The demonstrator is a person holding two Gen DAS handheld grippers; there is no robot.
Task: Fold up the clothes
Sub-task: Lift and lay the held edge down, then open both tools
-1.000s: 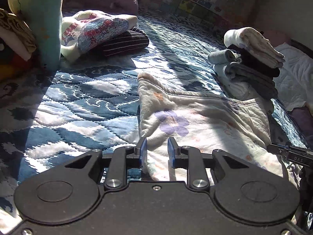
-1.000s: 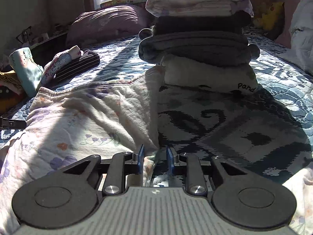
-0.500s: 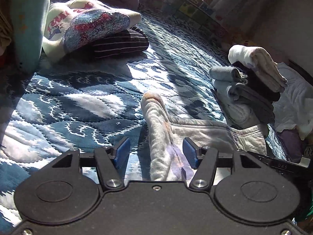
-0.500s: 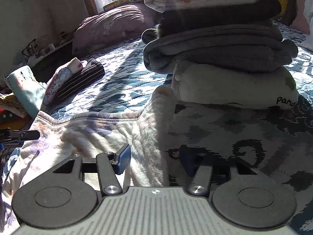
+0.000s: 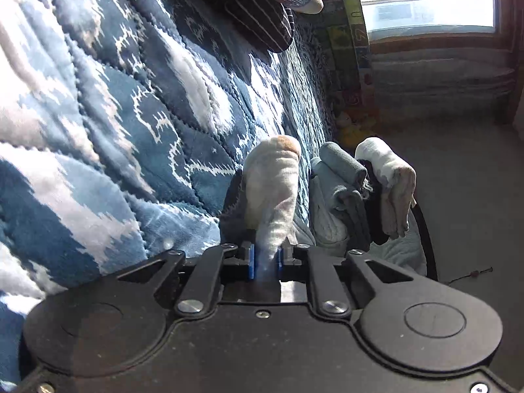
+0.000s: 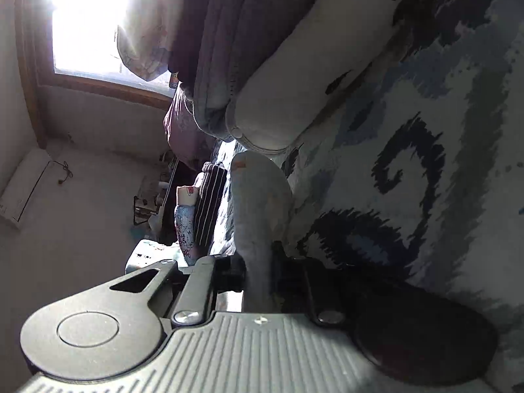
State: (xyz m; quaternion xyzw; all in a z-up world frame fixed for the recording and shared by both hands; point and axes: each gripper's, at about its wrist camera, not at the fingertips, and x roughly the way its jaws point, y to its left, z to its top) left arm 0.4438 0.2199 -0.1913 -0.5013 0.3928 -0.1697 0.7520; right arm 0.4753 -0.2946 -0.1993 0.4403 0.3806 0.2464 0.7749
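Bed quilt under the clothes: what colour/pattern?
The quilt is blue with white jagged, wave-like patches, stitched in diamonds. Clearest in the left wrist view.

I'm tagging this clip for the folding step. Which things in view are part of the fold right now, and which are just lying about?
In the job:
floral garment, pinched at both ends
left gripper, shut on it
right gripper, shut on it

Lying about:
stack of folded clothes
striped garment
blue patterned quilt
purple pillow
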